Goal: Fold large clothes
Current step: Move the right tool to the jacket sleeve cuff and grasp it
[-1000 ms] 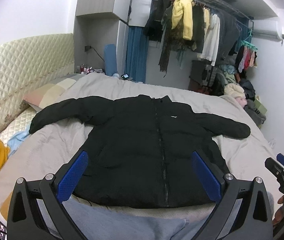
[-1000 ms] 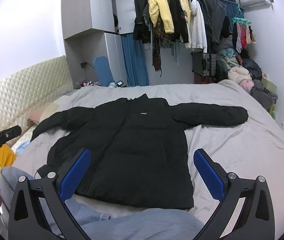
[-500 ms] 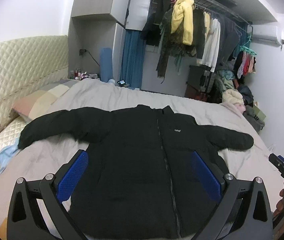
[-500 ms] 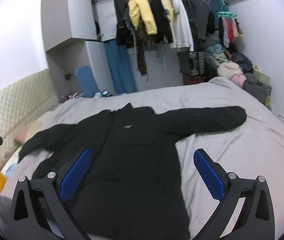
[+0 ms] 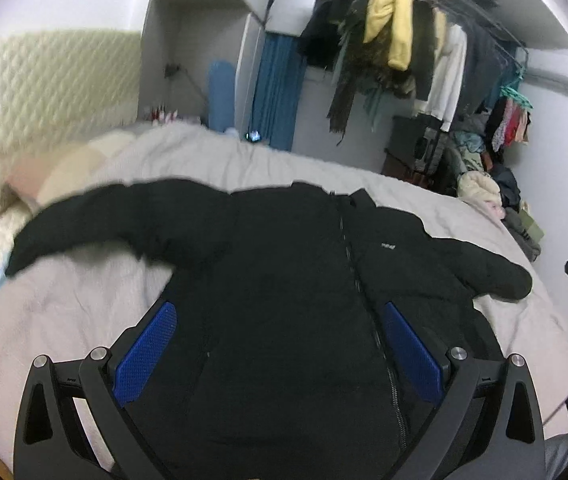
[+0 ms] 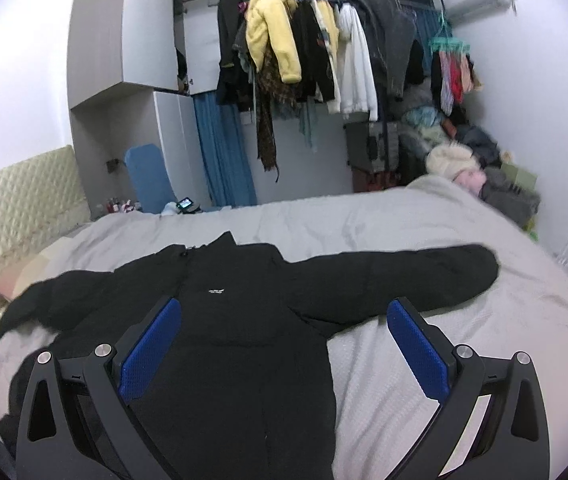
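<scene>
The bulky black padded jacket [image 6: 243, 340] lies flat, sleeves spread, across the grey bed [image 6: 404, 220]. Both the left gripper [image 5: 279, 348] and right gripper [image 6: 284, 344] hover with jaws apart, holding nothing. It probably handles soft, puffy and slippery; grip a cuff.

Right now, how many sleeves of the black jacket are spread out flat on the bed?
2. The left sleeve reaches toward the headboard side; the right sleeve stretches toward the clothes pile. Neither is folded in.
</scene>
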### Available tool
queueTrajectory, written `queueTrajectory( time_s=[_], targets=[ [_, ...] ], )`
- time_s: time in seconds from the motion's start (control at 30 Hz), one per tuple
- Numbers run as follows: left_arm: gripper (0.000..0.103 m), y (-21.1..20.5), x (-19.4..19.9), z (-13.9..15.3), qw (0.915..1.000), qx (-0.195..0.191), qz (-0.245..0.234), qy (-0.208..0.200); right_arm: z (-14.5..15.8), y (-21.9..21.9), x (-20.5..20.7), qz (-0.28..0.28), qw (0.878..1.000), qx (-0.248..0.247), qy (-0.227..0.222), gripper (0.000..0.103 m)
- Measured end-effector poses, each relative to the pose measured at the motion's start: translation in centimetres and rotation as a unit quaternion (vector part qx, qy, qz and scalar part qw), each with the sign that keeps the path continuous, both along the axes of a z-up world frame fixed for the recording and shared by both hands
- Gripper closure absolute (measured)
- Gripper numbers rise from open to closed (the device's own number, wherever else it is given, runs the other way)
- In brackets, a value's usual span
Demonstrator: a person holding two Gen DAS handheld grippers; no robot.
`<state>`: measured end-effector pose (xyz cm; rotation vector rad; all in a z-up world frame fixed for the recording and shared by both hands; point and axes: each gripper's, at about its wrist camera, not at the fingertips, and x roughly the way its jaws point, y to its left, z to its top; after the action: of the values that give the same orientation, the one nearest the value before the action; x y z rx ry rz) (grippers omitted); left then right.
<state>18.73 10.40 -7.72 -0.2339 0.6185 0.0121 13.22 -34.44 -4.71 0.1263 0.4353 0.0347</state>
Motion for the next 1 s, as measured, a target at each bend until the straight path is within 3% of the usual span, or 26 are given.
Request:
queueTrajectory(
  time_s=[0.2,0.33,0.57,0.8,1.0],
  targets=[
    [0.000,0.2,0.7,-2.5,0.9998,0.020,0.009,0.003,-4.0,-6.5,5.4,-0.048,0.997,0.050,0.031,0.000],
    [0.000,-0.3,0.5,-2.9,0.9997,0.022,0.007,-0.011,-8.6,-11.2,8.8,-0.086,0.989,0.083,0.083,0.000],
    [0.000,-1.1,0.9,-3.8,0.9998,0.016,0.006,-0.006,-12.7,-18.3,11.3,-0.125,0.976,0.150,0.093,0.000],
    [0.000,-2.3,2.8,-5.2,0.9996,0.009,0.019,0.019,-17.6,-27.8,13.9,-0.213,0.932,0.279,0.083,0.001],
    [0.000,-2.7,5.1,-6.8,0.9978,0.016,0.046,0.044,-19.4,-34.4,15.1,-0.257,0.895,0.365,-0.001,0.008]
  ],
)
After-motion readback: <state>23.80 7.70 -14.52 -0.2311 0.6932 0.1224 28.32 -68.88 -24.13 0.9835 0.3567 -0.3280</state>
